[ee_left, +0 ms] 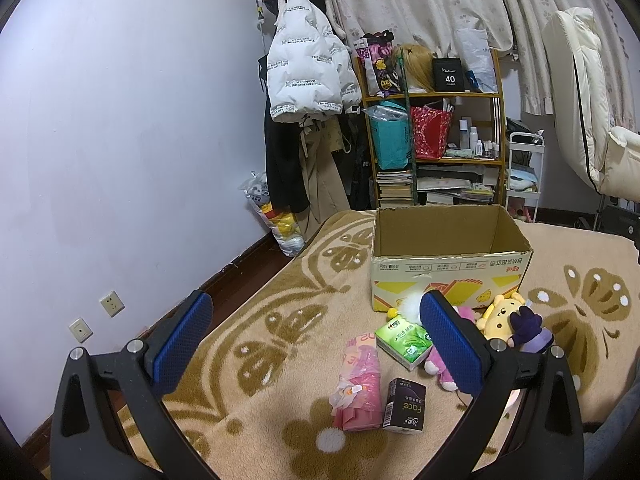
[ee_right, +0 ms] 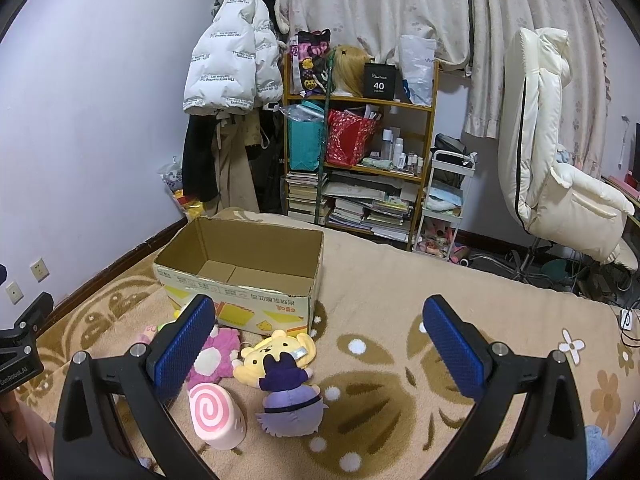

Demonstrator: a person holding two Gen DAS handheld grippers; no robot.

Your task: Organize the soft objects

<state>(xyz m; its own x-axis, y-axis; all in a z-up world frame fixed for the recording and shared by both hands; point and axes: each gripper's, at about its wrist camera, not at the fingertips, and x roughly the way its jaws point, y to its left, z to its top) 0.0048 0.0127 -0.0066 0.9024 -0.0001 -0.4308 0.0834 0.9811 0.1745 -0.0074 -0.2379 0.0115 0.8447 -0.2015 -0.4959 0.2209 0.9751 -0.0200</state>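
"Face" tissue pack point(ee_left: 404, 404); "40" box point(ee_left: 449, 74)

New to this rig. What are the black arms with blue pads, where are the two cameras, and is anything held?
No robot here: a person holds a two-finger gripper in each hand, each with a fisheye camera looking forward along its fingers. The blue pads are those fingers.

The left wrist view shows the left gripper; the right wrist view shows the right gripper. Both are open and hold nothing.

On the patterned blanket stands an empty cardboard box. In front of it lie a yellow plush, a purple plush, a pink plush, a pink swirl roll toy, a green tissue pack, a black tissue pack and a pink plastic package.
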